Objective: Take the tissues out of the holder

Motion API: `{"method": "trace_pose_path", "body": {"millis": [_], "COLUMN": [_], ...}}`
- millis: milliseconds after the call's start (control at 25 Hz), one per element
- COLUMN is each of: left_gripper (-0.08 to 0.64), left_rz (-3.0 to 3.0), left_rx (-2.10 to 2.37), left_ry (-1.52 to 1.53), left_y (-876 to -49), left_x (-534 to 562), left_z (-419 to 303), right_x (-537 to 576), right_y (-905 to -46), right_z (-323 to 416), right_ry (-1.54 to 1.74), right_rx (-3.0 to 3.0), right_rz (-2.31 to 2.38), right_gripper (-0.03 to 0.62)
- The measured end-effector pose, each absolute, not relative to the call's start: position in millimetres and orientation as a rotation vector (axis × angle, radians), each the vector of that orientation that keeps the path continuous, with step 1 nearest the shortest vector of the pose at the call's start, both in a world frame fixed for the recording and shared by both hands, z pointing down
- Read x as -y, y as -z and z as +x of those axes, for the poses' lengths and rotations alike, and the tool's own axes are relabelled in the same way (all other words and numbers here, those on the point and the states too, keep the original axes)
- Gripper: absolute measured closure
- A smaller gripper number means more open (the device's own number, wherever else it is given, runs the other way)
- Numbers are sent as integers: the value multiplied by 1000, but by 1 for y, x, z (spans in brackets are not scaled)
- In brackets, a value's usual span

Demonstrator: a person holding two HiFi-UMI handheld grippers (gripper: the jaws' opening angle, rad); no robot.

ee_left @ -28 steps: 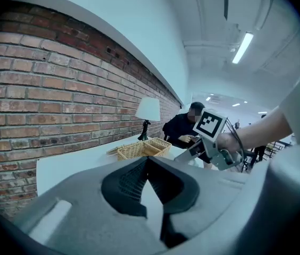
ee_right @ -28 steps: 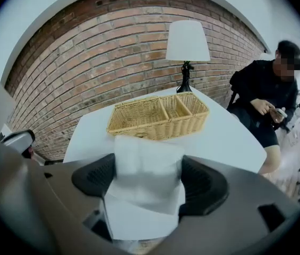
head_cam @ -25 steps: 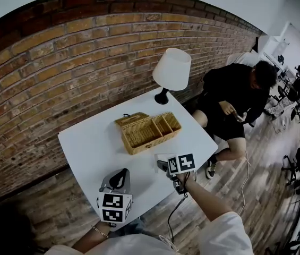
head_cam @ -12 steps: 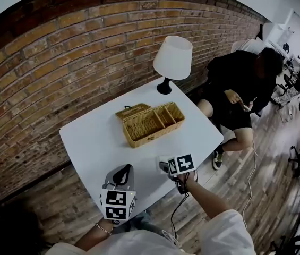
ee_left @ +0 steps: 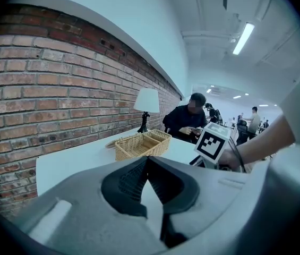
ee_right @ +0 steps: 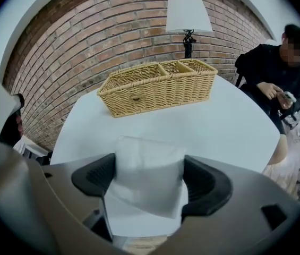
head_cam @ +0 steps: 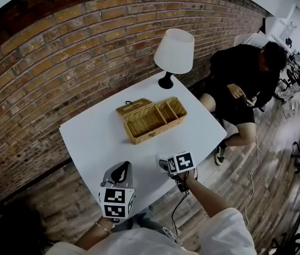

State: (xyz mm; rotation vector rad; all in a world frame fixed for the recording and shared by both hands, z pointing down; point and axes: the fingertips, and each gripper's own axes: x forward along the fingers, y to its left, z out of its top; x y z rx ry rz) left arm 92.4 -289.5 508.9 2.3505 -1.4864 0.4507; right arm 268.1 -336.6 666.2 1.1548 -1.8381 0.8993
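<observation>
Soft, even indoor light fills all 3 views, and shadows are faint. A ceiling tube light glares at the upper right of the left gripper view. The white table reads bright. Fisheye bending curves the brick wall, and black vignetting rims the gripper views. Close to the lens, the left gripper and right gripper blur. The tissue pack barely stands out from the table.

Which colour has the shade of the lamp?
White; the lamp shade shows best in the right gripper view.
</observation>
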Motion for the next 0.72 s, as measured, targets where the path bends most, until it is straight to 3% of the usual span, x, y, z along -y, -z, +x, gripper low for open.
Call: {"method": "trace_pose_path", "body": {"millis": [720], "left_gripper": [551], "left_rz": [2333], "left_rx": [1491], "left_ry": [-464], "left_y": [-515], "left_x": [296], "left_z": [83], "right_x": [357], "right_y": [-631], "right_z": [279], "right_ry": [-936], "right_rx": [1999], "right_rz": [1357], "right_gripper": [144]}}
